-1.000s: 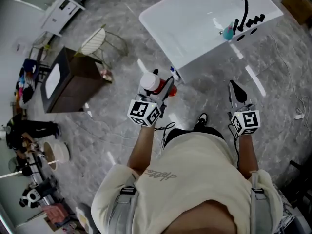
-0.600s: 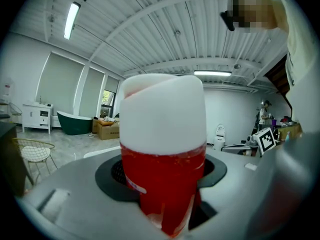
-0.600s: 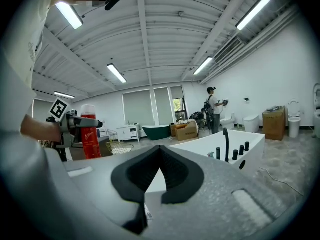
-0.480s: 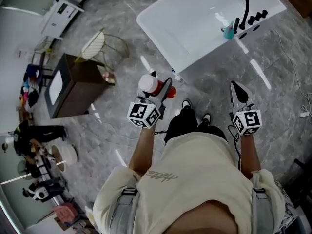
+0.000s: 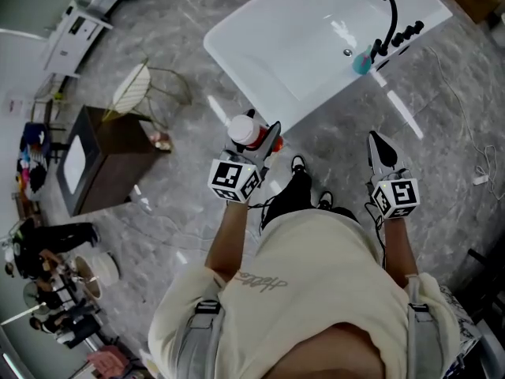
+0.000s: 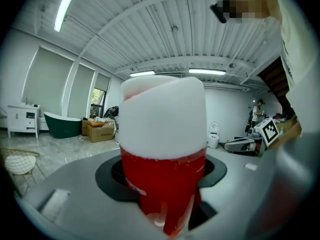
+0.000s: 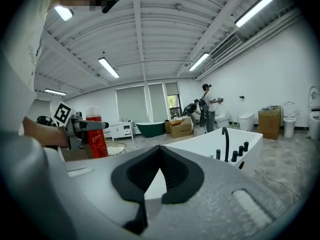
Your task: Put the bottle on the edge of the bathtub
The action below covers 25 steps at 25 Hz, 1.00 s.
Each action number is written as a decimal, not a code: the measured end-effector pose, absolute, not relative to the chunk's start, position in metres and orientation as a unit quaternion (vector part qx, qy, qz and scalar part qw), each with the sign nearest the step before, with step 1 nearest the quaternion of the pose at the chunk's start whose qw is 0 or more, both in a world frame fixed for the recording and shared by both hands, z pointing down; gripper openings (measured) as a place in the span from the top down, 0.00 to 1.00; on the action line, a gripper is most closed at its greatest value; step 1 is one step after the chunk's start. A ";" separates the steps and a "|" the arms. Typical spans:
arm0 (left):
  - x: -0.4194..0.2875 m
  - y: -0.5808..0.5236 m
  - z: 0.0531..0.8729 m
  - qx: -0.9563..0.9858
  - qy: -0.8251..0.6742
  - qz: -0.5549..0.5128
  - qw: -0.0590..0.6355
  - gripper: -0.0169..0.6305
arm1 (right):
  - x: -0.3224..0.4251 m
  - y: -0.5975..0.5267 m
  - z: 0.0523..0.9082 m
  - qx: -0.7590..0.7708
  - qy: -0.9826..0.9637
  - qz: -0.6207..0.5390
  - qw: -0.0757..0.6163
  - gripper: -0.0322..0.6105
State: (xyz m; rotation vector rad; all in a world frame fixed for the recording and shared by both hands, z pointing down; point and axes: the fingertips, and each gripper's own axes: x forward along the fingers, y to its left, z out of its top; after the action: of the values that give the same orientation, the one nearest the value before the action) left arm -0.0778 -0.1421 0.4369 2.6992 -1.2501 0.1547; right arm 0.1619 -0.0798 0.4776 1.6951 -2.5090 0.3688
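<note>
- Our left gripper [image 5: 262,142] has its jaws spread wide and clamped on the red bottle [image 5: 246,133]. The pads sit on the body just under the white cap.
- The bottle stands roughly upright in that grip. It hangs over the marble floor [image 5: 331,156], just short of the near corner of the bathtub [image 5: 245,73], and is not yet on the rim.
- Our right gripper [image 5: 379,147] has its jaws closed together with nothing between them, off to the side and well apart from the bottle.
- The grip looks high on the bottle, so we judge that the base could catch the tub's outer wall if we come in too low. A knock there could twist the bottle in the pads.
- The rim looks glossy and fairly narrow. If we let go with the base only partly on it, or with the bottle leaning, it could topple into the basin or out onto the floor.
- A tall bottle with a small base probably tips easily. If one pad drags as the jaws open, that alone could pull it over.
- The black faucet [image 5: 388,14] and the knobs [image 5: 404,32] take up the far end, so we would keep to the bare rim nearest us.
- A dark cord [image 5: 264,205] lies on the floor beside our shoes, and it could snag a foot as we step closer.
</note>
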 end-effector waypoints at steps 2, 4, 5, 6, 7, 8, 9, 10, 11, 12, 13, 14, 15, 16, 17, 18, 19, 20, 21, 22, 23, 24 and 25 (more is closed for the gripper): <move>-0.076 -0.159 0.436 0.909 -0.408 0.055 0.072 0.51 | 0.153 -0.100 0.467 0.552 -0.825 0.109 0.050 0.95; -0.078 -0.176 0.439 0.914 -0.395 0.052 0.077 0.51 | 0.144 -0.119 0.454 0.555 -0.825 0.096 0.050 0.95; -0.080 -0.184 0.441 0.916 -0.389 0.052 0.080 0.51 | 0.140 -0.127 0.448 0.558 -0.824 0.090 0.048 0.95; -0.081 -0.191 0.444 0.919 -0.383 0.053 0.082 0.51 | 0.136 -0.135 0.443 0.561 -0.822 0.086 0.047 0.95; -0.081 -0.198 0.446 0.921 -0.377 0.056 0.084 0.51 | 0.132 -0.142 0.440 0.565 -0.819 0.083 0.046 0.95; -0.082 -0.205 0.449 0.923 -0.371 0.058 0.085 0.51 | 0.129 -0.147 0.438 0.568 -0.817 0.082 0.047 0.95; -0.081 -0.212 0.452 0.925 -0.365 0.061 0.087 0.51 | 0.127 -0.151 0.438 0.572 -0.815 0.083 0.050 0.95; -0.080 -0.218 0.456 0.927 -0.358 0.064 0.089 0.51 | 0.125 -0.155 0.440 0.575 -0.812 0.083 0.055 0.95; -0.078 -0.224 0.461 0.930 -0.350 0.067 0.092 0.51 | 0.125 -0.157 0.442 0.579 -0.808 0.085 0.061 0.95; -0.076 -0.228 0.466 0.932 -0.343 0.072 0.094 0.51 | 0.125 -0.158 0.445 0.584 -0.804 0.088 0.065 0.95; -0.073 -0.232 0.472 0.934 -0.336 0.076 0.095 0.51 | 0.127 -0.159 0.448 0.589 -0.800 0.092 0.068 0.95; -0.069 -0.237 0.479 0.935 -0.331 0.081 0.096 0.51 | 0.129 -0.161 0.452 0.594 -0.796 0.097 0.070 0.95; -0.065 -0.241 0.487 0.935 -0.329 0.084 0.097 0.51 | 0.132 -0.161 0.457 0.597 -0.792 0.102 0.072 0.95; -0.060 -0.244 0.496 0.935 -0.329 0.088 0.100 0.51 | 0.136 -0.160 0.463 0.599 -0.789 0.109 0.076 0.95; -0.056 -0.247 0.506 0.934 -0.331 0.091 0.103 0.51 | 0.139 -0.158 0.470 0.601 -0.787 0.117 0.080 0.95; -0.052 -0.249 0.515 0.932 -0.333 0.095 0.105 0.51 | 0.142 -0.156 0.478 0.602 -0.784 0.126 0.084 0.95; -0.047 -0.251 0.524 0.931 -0.334 0.100 0.107 0.51 | 0.145 -0.154 0.486 0.602 -0.782 0.136 0.088 0.95; -0.042 -0.253 0.535 0.930 -0.335 0.106 0.110 0.51 | 0.148 -0.152 0.495 0.601 -0.780 0.147 0.091 0.95; -0.039 -0.256 0.548 0.928 -0.337 0.113 0.113 0.51 | 0.150 -0.151 0.505 0.600 -0.779 0.159 0.093 0.95; -0.036 -0.258 0.561 0.926 -0.339 0.119 0.117 0.51 | 0.151 -0.150 0.516 0.597 -0.778 0.171 0.096 0.95; -0.034 -0.260 0.575 0.923 -0.342 0.126 0.121 0.51 | 0.152 -0.149 0.528 0.593 -0.778 0.183 0.099 0.95; -0.032 -0.262 0.589 0.921 -0.344 0.132 0.125 0.51 | 0.152 -0.148 0.539 0.588 -0.779 0.193 0.103 0.95; -0.030 -0.264 0.603 0.919 -0.347 0.137 0.128 0.51 | 0.152 -0.148 0.551 0.583 -0.780 0.201 0.107 0.95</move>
State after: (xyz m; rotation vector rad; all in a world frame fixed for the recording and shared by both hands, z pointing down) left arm -0.0300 -0.2639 0.6025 2.6736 -1.0100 0.3984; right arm 0.1519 -0.1483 0.5514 1.7152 -2.2974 0.5911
